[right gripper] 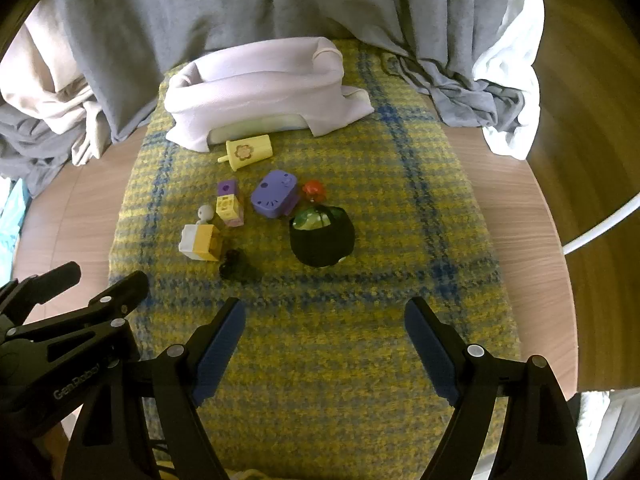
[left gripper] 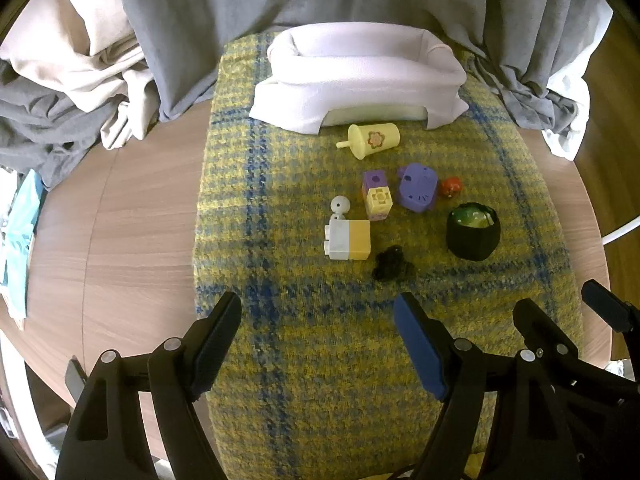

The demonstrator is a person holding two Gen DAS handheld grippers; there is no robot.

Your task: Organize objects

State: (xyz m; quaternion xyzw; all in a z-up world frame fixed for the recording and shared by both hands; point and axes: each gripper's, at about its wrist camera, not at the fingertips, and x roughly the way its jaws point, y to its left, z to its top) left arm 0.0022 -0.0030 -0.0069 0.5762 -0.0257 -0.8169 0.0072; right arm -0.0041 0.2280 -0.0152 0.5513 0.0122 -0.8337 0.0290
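1. Grey and cream drapes [left gripper: 248,4] hang behind a round wooden surface [left gripper: 132,216], and a yellow-and-blue checked cloth [left gripper: 312,340] runs across it from the near edge to the far one, probably to keep small toys from sliding or rolling.

2. Ahead of both pairs of fingers, at the far end of the cloth, sits a soft lilac fabric basket [left gripper: 360,76] with its rim folded down. I take it as the place the toys are meant to go, since it is the only container there.

3. Just in front of the basket lies a pale yellow toy cup [left gripper: 374,140] on its side, its straw pointing to the left.

4. Nearer the fingers the rest are bunched close:
   - a purple and yellow block stack [left gripper: 377,196];
   - a purple moulded piece [left gripper: 418,187] with a small red toy [left gripper: 452,187] just beside it;
   - a white and yellow block [left gripper: 347,239] with a white ball-headed peg [left gripper: 340,205] at its far corner;
   - a black cup with green contents [left gripper: 473,232];
   - a small dark lump [left gripper: 391,263], too dim to identify.

5. The left gripper [left gripper: 318,330] hovers low over bare cloth, fingers spread wide and holding nothing; the dark lump lies just beyond its right finger.

6. The right gripper [right gripper: 325,330] hangs alongside, also spread wide and empty, with the black cup straight ahead between its fingers.

7. My guess is that nothing is sorted yet, with every toy outside the basket.
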